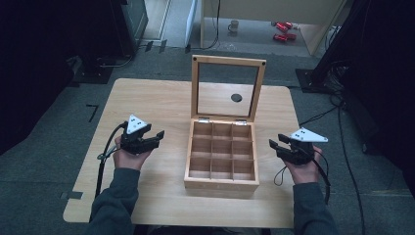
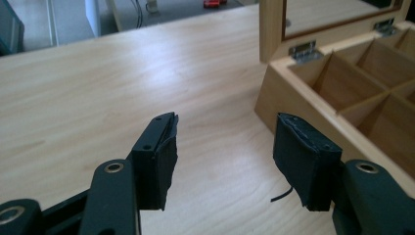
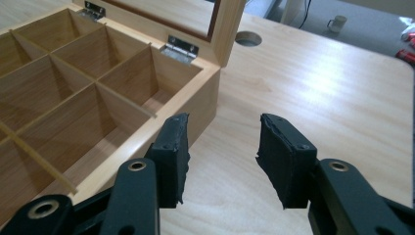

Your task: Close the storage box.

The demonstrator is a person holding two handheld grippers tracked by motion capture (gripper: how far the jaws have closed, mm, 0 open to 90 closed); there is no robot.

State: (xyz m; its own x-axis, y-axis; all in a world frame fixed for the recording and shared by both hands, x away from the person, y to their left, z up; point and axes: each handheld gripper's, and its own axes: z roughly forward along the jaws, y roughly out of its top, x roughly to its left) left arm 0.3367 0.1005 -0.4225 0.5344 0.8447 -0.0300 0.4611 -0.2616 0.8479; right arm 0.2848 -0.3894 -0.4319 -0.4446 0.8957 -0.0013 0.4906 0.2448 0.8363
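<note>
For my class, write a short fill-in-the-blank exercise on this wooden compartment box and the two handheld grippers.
1. The light wooden box is divided into ____ compartments.
2. Its glass-paned lid stands ____.
3. The black left gripper and the black right gripper each hold ____.
4. The box stands ____ the two grippers.

Missing words: nine; open; nothing; between

High view dim with dark corners and a soft, slightly blurry counter (image 1: 147,98), both gripper views brighter, even light, faint sheen on wood, background soft.
</note>
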